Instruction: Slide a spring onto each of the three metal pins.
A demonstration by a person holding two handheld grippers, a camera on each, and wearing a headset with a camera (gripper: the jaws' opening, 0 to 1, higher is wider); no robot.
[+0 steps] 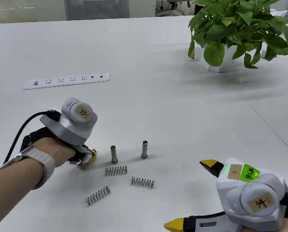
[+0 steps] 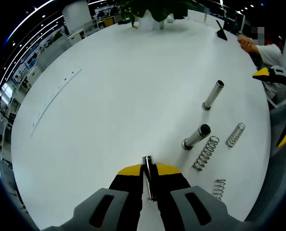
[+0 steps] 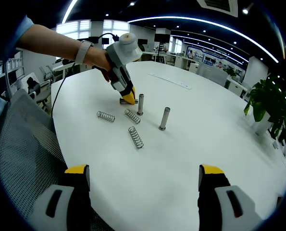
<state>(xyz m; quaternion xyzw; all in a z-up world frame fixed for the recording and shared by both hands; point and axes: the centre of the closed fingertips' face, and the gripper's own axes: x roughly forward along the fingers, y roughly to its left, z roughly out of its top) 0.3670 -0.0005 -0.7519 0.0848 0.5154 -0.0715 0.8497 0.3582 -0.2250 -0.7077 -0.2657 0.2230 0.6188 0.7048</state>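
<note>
Head view: three coiled steel springs (image 1: 116, 170) are laid flat at lower centre, mostly across the frame, below two upright grey metal pins (image 1: 113, 154). A third pin (image 2: 147, 179) is pinched in the left claw (image 2: 147, 169) beside them. The spread right claw (image 3: 143, 169) is held farther off, lower right.

Table: broad white workbench top (image 1: 173, 106).
Strip: long white plastic socket strip (image 1: 66, 80), flat, far left.
Plant: leafy green plant in white pot (image 1: 240, 24), far right.
Chair: grey mesh chair (image 3: 22, 159), beside table.

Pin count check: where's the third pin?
In the left gripper view, the third pin is clamped in the left gripper, just left of the two standing pins.
</note>
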